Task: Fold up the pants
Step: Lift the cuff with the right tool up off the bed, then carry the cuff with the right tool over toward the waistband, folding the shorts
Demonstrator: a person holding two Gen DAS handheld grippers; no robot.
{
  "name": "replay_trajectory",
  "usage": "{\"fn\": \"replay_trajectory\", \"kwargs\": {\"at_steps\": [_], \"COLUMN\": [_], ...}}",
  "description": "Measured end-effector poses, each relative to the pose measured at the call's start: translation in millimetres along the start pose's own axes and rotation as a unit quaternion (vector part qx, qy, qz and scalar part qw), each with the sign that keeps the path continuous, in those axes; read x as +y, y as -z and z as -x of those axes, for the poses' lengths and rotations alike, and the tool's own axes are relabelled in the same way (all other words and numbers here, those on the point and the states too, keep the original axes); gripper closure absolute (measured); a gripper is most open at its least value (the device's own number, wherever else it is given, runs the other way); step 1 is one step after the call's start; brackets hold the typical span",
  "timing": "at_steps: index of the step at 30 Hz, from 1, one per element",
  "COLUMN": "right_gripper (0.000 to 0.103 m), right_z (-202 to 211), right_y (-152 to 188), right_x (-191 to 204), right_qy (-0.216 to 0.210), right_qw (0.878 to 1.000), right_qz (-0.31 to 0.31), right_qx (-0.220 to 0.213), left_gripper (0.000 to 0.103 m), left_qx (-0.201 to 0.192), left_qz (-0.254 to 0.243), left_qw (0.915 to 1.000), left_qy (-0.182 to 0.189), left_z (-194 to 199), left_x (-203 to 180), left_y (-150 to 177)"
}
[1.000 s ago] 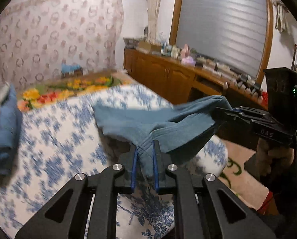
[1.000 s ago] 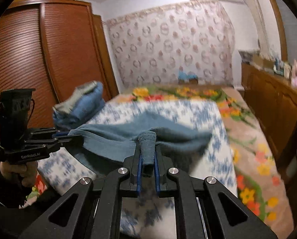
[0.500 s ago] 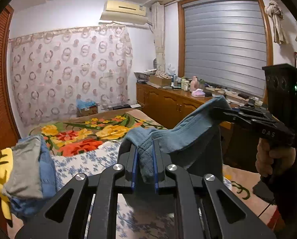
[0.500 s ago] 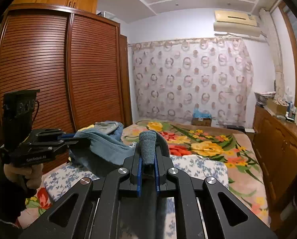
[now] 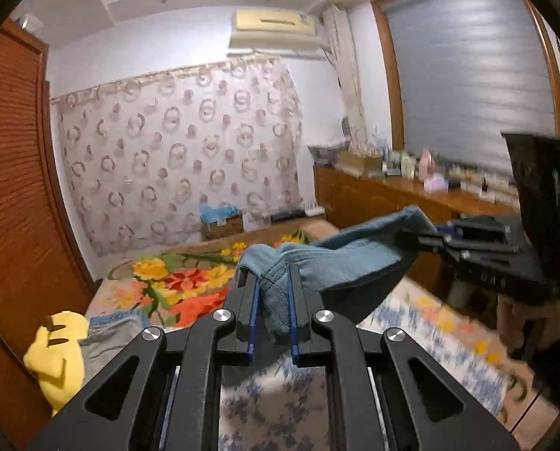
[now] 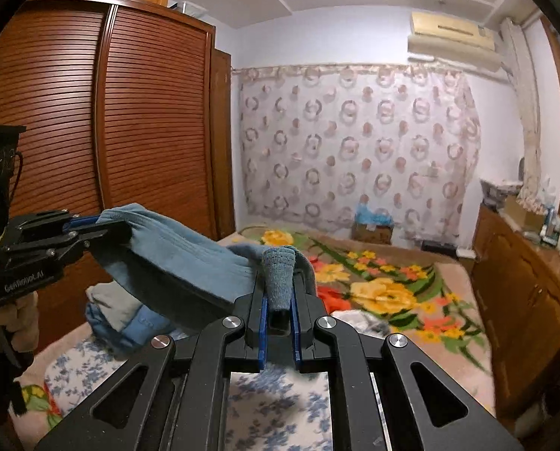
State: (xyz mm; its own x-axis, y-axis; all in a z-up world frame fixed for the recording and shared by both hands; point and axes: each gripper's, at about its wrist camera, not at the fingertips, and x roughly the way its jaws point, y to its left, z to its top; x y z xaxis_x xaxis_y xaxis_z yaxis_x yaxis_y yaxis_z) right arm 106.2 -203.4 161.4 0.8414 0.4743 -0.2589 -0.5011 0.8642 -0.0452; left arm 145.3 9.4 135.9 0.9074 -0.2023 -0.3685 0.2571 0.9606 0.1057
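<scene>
The blue pants (image 5: 340,259) hang in the air between my two grippers, lifted above the bed. My left gripper (image 5: 273,293) is shut on one bunched edge of the pants. My right gripper (image 6: 280,289) is shut on the other edge, a rolled blue band (image 6: 278,278). The pants (image 6: 174,251) stretch from the right gripper to the left gripper (image 6: 92,225), which shows at the left in the right wrist view. In the left wrist view the right gripper (image 5: 426,235) shows at the right. The lower part of the pants is hidden behind the gripper bodies.
A bed with a blue-flowered sheet (image 5: 272,406) and a bright floral blanket (image 6: 385,293) lies below. A pile of clothes (image 6: 118,312) with a yellow item (image 5: 56,349) sits at the bed's left. A wooden wardrobe (image 6: 92,131) stands left, a wooden cabinet (image 6: 524,285) right.
Both grippers have risen and tilted up with the pants, which have left the bed surface. The view moved from the sheet to the walls and ceiling.
</scene>
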Motion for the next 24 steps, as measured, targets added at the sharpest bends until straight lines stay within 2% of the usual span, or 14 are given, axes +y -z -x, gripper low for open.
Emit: {"fn": "replay_trajectory", "kwargs": {"at_steps": [3,4,7,10,15,24], "right_gripper": [0.093,0.093,0.093,0.093,0.093,0.093], "right_z": [-8.6,-12.9,-24.2,-31.6,-26.3,12.2], "right_y": [34.8,55.1,102.2,135.4,157.2,182.1], "right_x": [1.1,4.5,10.5,20.0,25.1,28.6], "right_qy": [-0.014,-0.027,-0.05,-0.058,-0.068,-0.071], "right_qw": [0.999,0.998,0.993,0.989,0.985,0.984], "right_qz": [0.003,-0.002,-0.018,-0.018,-0.026,-0.04], "right_qx": [0.037,0.058,0.106,0.137,0.158,0.158], "left_gripper": [0.09,0.09,0.09,0.09,0.09,0.09], "left_qx": [0.038,0.061,0.097,0.129,0.154,0.157], "left_qz": [-0.009,0.001,0.018,0.044,0.053,0.064], "left_qw": [0.9992,0.9981,0.9949,0.9898,0.985,0.9833], "left_qy": [-0.001,0.007,0.022,0.043,0.056,0.066], "left_z": [-2.0,-3.0,-2.5,1.0,14.4,29.8], "left_x": [-5.7,-8.3,-17.3,-24.7,-37.6,-47.1], "left_y": [45.0,72.4,127.7,166.1,198.4,204.3]}}
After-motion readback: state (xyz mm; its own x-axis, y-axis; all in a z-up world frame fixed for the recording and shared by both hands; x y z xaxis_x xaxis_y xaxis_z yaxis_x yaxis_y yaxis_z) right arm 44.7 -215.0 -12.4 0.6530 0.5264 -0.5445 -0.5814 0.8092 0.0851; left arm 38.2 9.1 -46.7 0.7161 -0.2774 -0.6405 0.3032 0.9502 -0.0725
